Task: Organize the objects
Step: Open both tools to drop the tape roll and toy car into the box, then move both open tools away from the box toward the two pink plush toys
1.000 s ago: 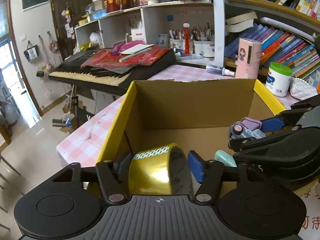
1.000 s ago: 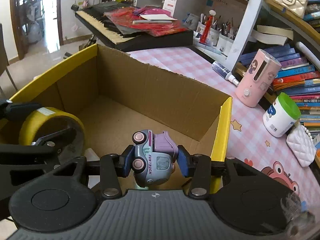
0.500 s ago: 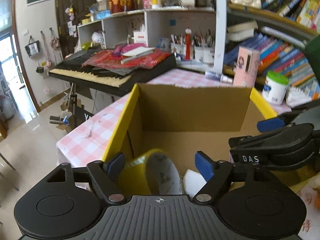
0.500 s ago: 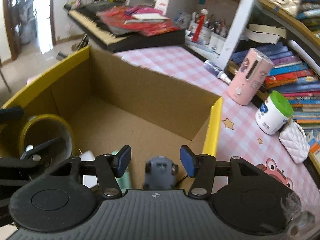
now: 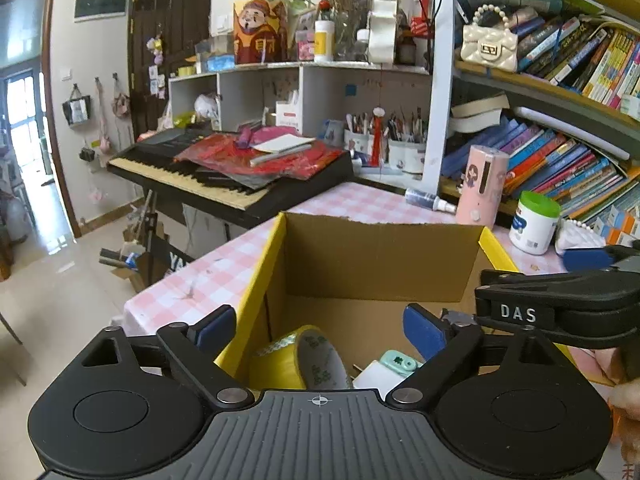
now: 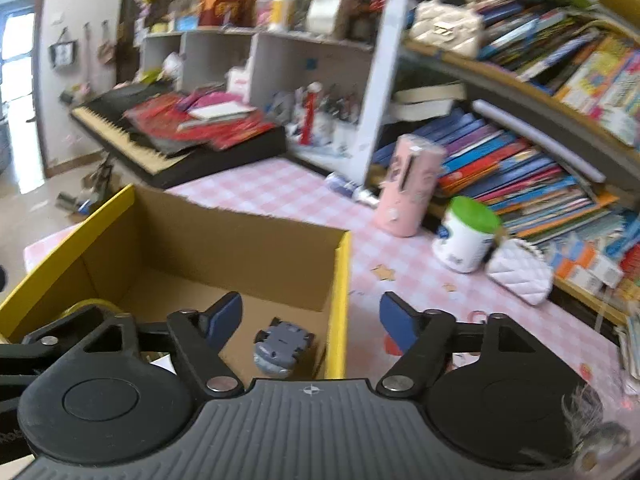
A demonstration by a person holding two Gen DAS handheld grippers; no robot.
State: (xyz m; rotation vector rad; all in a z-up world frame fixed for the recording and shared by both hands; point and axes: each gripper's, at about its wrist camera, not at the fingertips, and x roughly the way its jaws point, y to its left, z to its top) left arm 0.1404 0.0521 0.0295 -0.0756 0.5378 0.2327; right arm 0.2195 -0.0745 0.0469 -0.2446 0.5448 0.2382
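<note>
Looking along the left claw [image 5: 320, 330], only that view shows the yellow tape roll [image 5: 298, 360] standing on edge in the cardboard box [image 5: 380, 240]; the right claw [image 6: 310, 318] view alone shows the toy truck [image 6: 282, 346] on the box floor, long axis across the frame. Both claws are opening, gripping nothing.

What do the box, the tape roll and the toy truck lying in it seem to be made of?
Box: corrugated cardboard, matte brown inside, rims yellow.
Tape roll: glossy yellow plastic film, probably on a card core.
Toy truck: likely moulded plastic, smooth grey-blue; blurred.
</note>
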